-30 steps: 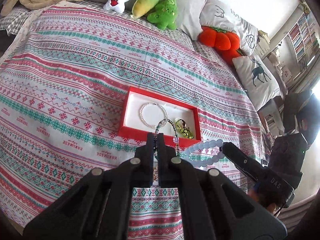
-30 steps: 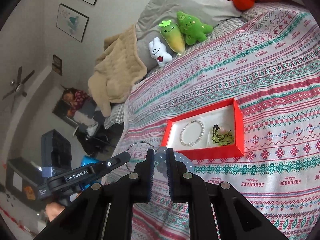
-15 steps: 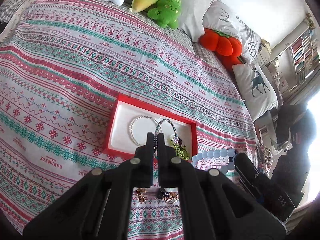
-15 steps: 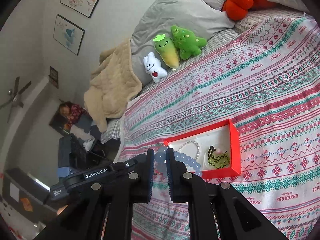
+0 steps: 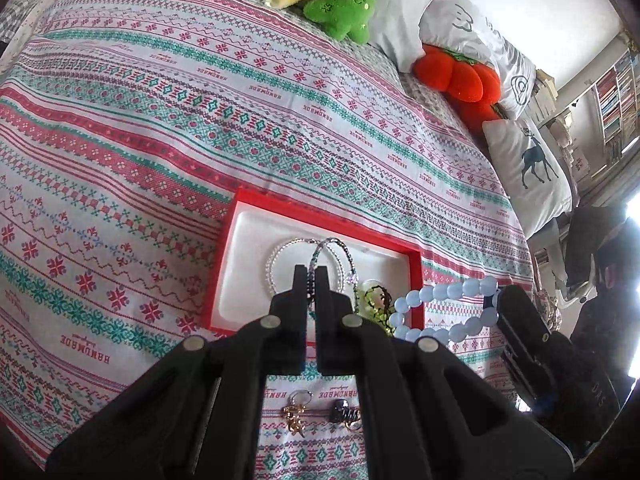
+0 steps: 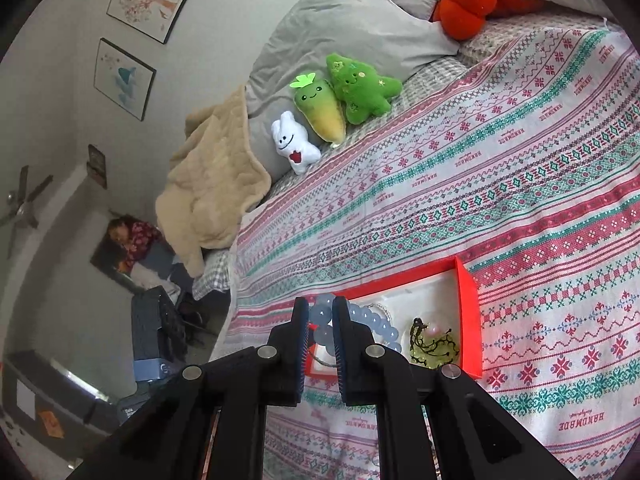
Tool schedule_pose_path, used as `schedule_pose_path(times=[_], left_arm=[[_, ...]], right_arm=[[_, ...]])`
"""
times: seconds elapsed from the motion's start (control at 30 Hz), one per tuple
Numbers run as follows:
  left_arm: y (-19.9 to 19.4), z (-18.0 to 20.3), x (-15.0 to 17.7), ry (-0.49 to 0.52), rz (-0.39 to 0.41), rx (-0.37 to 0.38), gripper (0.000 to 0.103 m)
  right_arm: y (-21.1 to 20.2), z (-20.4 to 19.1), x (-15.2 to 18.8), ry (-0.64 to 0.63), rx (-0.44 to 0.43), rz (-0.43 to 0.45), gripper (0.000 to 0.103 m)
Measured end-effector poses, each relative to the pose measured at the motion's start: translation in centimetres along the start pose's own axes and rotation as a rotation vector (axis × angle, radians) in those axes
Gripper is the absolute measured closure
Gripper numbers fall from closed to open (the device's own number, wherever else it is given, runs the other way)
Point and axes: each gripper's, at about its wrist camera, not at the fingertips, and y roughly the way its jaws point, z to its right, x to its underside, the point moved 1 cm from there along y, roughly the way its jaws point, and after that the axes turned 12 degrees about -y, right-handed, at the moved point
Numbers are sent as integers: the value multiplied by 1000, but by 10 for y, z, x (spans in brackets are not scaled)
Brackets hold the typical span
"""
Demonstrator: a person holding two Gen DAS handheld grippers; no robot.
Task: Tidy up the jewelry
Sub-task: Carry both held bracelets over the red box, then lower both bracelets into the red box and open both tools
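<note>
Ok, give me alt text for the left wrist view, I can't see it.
The left gripper pinches a dark beaded necklace above a red tray on a patterned bedspread. At right, the right gripper holds a blue bead bracelet.

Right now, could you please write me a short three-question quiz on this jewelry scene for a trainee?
1. True or false: the left gripper is shut on a thin dark beaded bracelet.
2. Multiple choice: what is the right gripper shut on? A) the pearl bracelet B) the pale blue bead bracelet C) a gold earring
3. Fill in: the red tray already holds a pearl bracelet and a ____ coloured piece.

Key
1. True; a loop of it rises above the fingertips.
2. B; a blue bead sits between the fingers.
3. Yellow-green; it lies at the tray's right end in the right wrist view.
</note>
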Motion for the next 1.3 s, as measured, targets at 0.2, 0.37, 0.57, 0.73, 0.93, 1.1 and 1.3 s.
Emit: schedule_pose_path(times=[0.2, 0.37, 0.57, 0.73, 0.93, 1.1, 1.3], left_arm=[[16, -6, -1, 14, -17, -41, 99], [22, -10, -1, 19, -21, -75, 99], [25, -12, -1, 29, -24, -81, 99], [20, -14, -4, 33, -19, -75, 90], [-1, -28, -11, -21, 7, -40, 88], [-15, -40, -16, -63, 26, -19, 88], [-25, -55, -21, -100, 42, -26, 88]], right_arm=[[10, 1, 1, -2, 17, -13, 91], [15, 4, 0, -6, 35, -20, 91], [21, 4, 3, -9, 58, -32, 91], [28, 2, 3, -17, 66, -38, 91], [48, -8, 4, -74, 77, -74, 91], [70, -19, 10, -126, 90, -123, 90], [86, -41, 14, -203, 73, -157, 89]])
